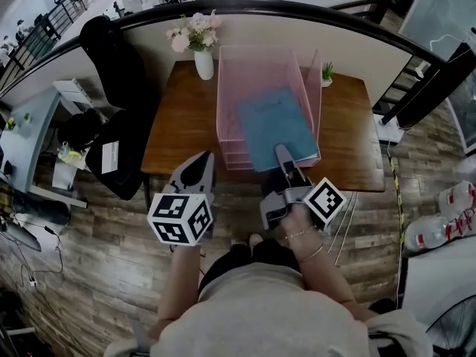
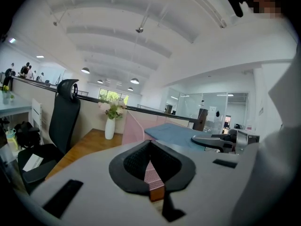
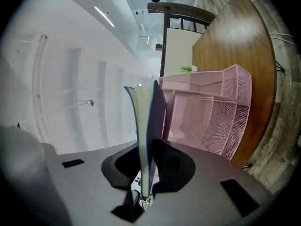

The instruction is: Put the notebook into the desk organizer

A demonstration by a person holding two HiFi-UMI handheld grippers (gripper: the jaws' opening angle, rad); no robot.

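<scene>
The right tongs (image 1: 283, 155) are clamping tight on the near edge of the blue notebook (image 1: 277, 125). It is stretching away from them over the top tray of the pink desk organizer (image 1: 260, 62) on the bench (image 1: 178, 125), long axis running front to back. It is probably hovering rather than resting, though that is hard to judge. The left tongs (image 1: 199, 168) are hanging closed and empty near the organizer's front-left corner.

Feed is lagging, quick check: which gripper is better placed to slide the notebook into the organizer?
Right. The right gripper clamps the blue notebook over the pink organizer; the left gripper is shut and empty.
</scene>
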